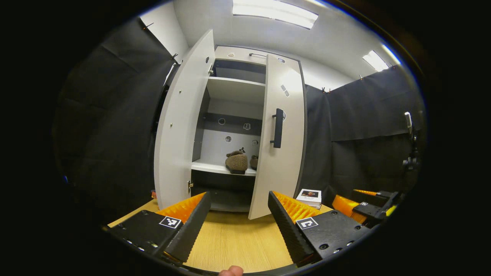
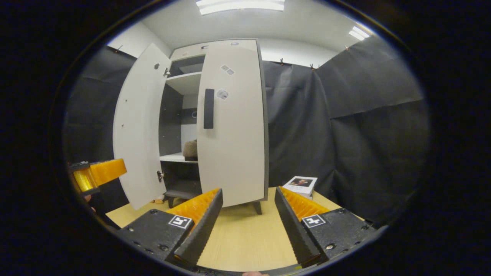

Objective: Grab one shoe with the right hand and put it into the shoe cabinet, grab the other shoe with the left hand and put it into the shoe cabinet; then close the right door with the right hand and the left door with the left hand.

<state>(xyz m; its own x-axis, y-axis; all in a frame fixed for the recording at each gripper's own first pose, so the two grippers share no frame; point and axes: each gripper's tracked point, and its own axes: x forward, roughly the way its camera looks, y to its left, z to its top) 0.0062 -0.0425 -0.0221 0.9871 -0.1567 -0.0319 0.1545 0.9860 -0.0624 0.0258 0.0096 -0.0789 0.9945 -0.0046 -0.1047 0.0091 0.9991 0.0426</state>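
Note:
The white shoe cabinet stands on the wooden floor with its left door swung wide open. Its right door, with a black handle, hangs partly open. Two brown shoes lie on the middle shelf: one in full sight, the other half hidden behind the right door. My left gripper is open and empty, low in front of the cabinet. My right gripper is open too, facing the right door and its handle. A shoe peeks out on the shelf. The left gripper shows at the far left.
A white book lies on the wooden floor to the right of the cabinet, also visible in the right gripper view. Black cloth walls close the booth in on both sides. The right gripper shows low on the right.

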